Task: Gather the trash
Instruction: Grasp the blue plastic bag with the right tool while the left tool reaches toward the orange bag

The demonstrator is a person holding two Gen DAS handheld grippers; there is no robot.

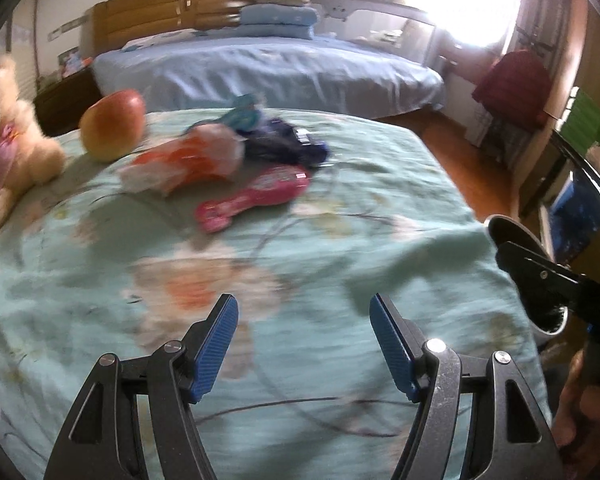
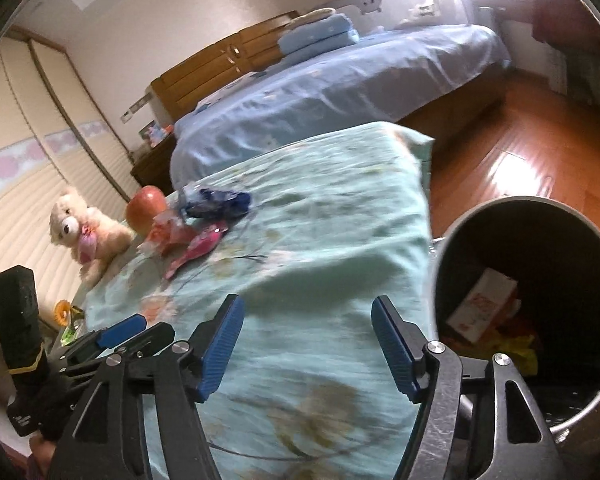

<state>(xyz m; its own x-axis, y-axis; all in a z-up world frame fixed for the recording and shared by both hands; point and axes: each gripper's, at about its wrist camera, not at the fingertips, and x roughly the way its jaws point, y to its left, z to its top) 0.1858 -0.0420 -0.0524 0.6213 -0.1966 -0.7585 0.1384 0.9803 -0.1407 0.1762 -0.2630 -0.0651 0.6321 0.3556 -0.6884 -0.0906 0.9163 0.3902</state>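
Bedroom light pours from a bright window at the top right of both views, and a green flowered bedspread (image 1: 340,216) fills the middle. The trash sits in a small heap on that bedspread, in the upper middle of the left wrist view. An orange and white crinkly wrapper (image 1: 184,162) lies in front, all crumpled. Just behind it and touching it is a dark blue wrapper (image 1: 288,146), also scrunched up, with a small teal scrap (image 1: 242,114) at the back. A pink flat packet (image 1: 252,196) lies just below the heap, long and thin, pointing down to the left.

Left of the heap sits a red and yellow apple (image 1: 114,124). A cream teddy bear (image 1: 8,136) sits at the left edge.

At the right of the right wrist view stands a round grey trash bin (image 2: 540,208) beside the bed. Inside it are a white and red box (image 2: 480,304) and some yellow bits.

The left gripper (image 1: 304,344) is at the bottom of its view, blue pads spread apart, nothing between them. The right gripper (image 2: 308,344) is spread too and holds nothing.

A big bed with a blue sheet (image 1: 268,72) is behind.
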